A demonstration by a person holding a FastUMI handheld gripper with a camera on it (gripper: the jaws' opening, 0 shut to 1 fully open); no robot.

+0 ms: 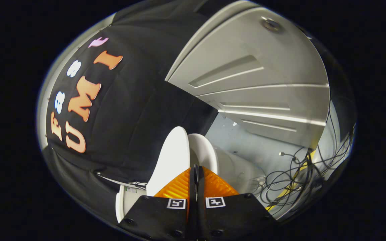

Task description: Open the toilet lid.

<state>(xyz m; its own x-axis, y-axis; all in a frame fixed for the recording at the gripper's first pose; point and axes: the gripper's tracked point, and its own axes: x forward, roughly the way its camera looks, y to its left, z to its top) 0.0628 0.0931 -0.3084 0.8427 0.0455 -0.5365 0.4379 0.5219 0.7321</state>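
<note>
Gripper (196, 172) fingers pressed together on nothing, toilet lid (173, 160) raised on edge just ahead, toilet seat (204, 150) beside it.

The white toilet lid (171, 160) stood raised, edge-on, just ahead of the fingertips, slightly apart from the seat (203, 150) beside it
</note>
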